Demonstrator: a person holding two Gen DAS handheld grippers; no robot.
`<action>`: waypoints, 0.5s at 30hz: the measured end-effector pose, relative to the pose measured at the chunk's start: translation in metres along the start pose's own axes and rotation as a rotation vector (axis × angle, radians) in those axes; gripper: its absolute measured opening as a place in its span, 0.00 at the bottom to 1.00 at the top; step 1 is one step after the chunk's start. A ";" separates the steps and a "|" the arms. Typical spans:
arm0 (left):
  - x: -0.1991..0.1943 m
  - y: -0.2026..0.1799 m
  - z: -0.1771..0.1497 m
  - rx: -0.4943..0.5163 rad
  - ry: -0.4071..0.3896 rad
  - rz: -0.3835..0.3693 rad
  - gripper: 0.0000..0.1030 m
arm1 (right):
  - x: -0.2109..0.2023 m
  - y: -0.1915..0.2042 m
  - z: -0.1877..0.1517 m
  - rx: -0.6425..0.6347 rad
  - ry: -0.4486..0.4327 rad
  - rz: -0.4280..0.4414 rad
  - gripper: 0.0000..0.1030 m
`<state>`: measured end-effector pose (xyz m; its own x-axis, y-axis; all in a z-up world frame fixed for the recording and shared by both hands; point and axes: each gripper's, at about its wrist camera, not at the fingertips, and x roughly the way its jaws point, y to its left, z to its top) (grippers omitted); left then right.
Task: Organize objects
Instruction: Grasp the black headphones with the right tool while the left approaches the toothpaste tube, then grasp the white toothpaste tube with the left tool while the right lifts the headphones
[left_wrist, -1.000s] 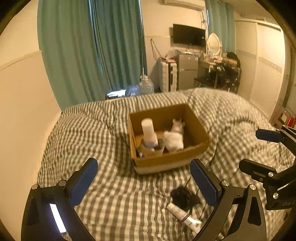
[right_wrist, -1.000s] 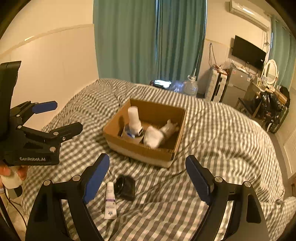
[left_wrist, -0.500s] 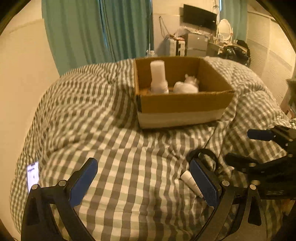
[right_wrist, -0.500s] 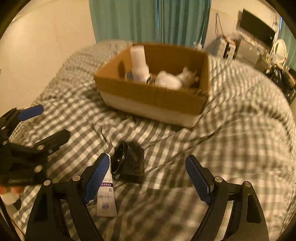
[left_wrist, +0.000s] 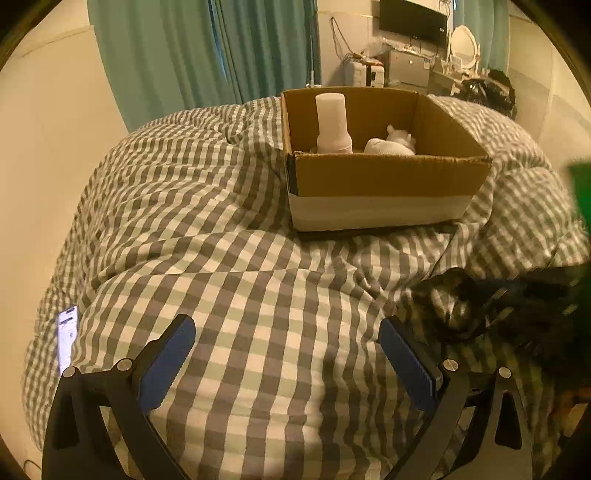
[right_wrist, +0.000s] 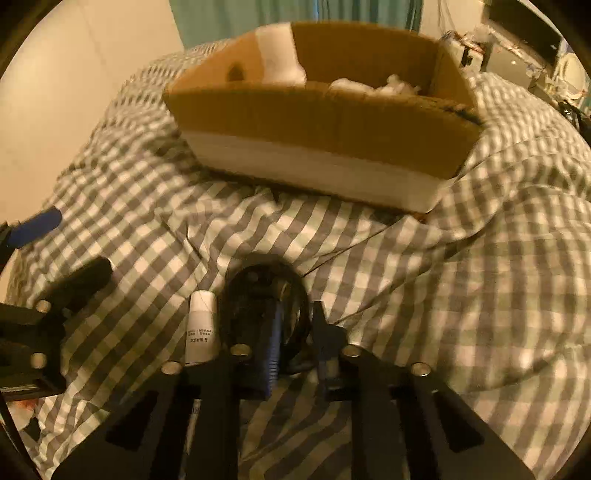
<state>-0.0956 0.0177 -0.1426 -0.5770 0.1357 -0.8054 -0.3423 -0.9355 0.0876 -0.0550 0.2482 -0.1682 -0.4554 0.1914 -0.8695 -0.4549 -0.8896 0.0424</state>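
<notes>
The right gripper (right_wrist: 295, 343) has its fingers pinched on the black round thing (right_wrist: 264, 295) lying on the checked bed cover (right_wrist: 461, 295), near the cardboard box (right_wrist: 314, 122). The white tube (right_wrist: 201, 328) touches it and might get dragged along. The grip is only on the rim, so it could slip. The left gripper (left_wrist: 288, 365) hangs wide and holds nothing.

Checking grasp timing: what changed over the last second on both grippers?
The right gripper dropped to the bed and closed its fingers on the black object, having been wide open above it. The left gripper came down lower and nearer the cardboard box, staying open and empty. Unchanged: white tube beside the black object, box contents, checked quilt.
</notes>
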 end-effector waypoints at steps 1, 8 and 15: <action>0.001 -0.003 0.000 0.006 0.005 0.006 0.99 | -0.012 -0.006 0.000 0.013 -0.033 -0.003 0.07; 0.006 -0.047 -0.003 0.049 0.041 -0.052 0.99 | -0.054 -0.022 -0.006 -0.012 -0.115 -0.069 0.07; 0.025 -0.076 -0.008 0.083 0.105 -0.054 0.70 | -0.057 -0.032 -0.017 0.027 -0.134 -0.045 0.07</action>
<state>-0.0780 0.0895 -0.1737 -0.4767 0.1465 -0.8668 -0.4335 -0.8970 0.0868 -0.0021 0.2584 -0.1284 -0.5311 0.2860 -0.7976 -0.4967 -0.8677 0.0196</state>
